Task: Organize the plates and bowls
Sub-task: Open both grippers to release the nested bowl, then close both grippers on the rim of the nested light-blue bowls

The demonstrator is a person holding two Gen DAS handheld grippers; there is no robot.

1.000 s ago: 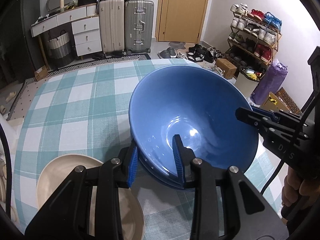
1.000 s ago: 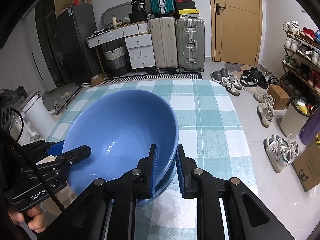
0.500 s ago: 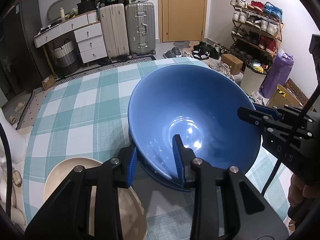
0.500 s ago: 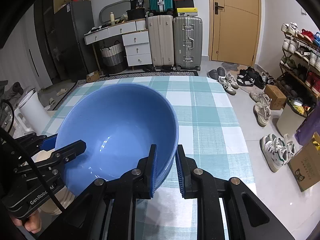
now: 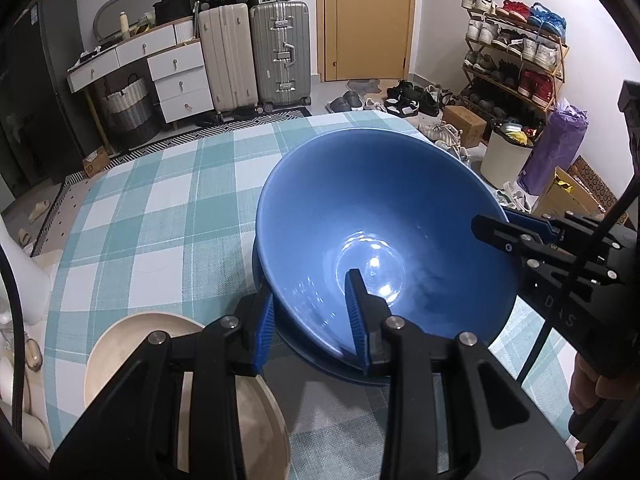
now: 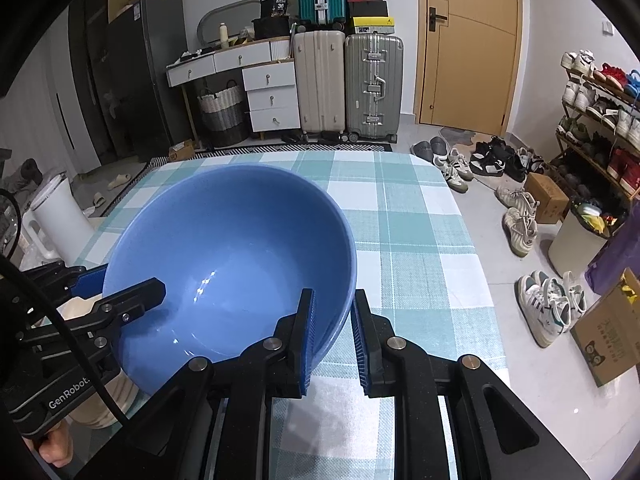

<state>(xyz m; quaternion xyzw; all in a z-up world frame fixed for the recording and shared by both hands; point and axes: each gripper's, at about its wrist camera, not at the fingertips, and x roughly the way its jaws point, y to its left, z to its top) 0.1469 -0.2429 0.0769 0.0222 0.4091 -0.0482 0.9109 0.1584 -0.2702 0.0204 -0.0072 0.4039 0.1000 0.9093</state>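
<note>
While both grippers pinch opposite walls of the blue bowl (image 5: 384,216), the bowl hangs tilted just above a second blue dish (image 5: 320,364) whose rim shows beneath it on the checked tablecloth (image 5: 160,208). From the left wrist view, the left gripper (image 5: 312,332) is clenched on the bowl wall at 6 o'clock, one pad inside and one outside; the right gripper (image 5: 516,228) bites the rim at 3 o'clock. From the right wrist view, the right gripper (image 6: 332,332) is clamped tight on the rim at 5 o'clock, and the left gripper (image 6: 120,292) holds at 9 o'clock. A beige plate (image 5: 132,344) lies at 7 o'clock of the bowl, near the table edge. The step in hand appears to be nesting the bowl into the dish below. To do it well, level the bowl first, centre it over the lower rim, lower both hands together, and release only once the base is seated. Uneven lowering could chip a rim or skid the lower dish.
</note>
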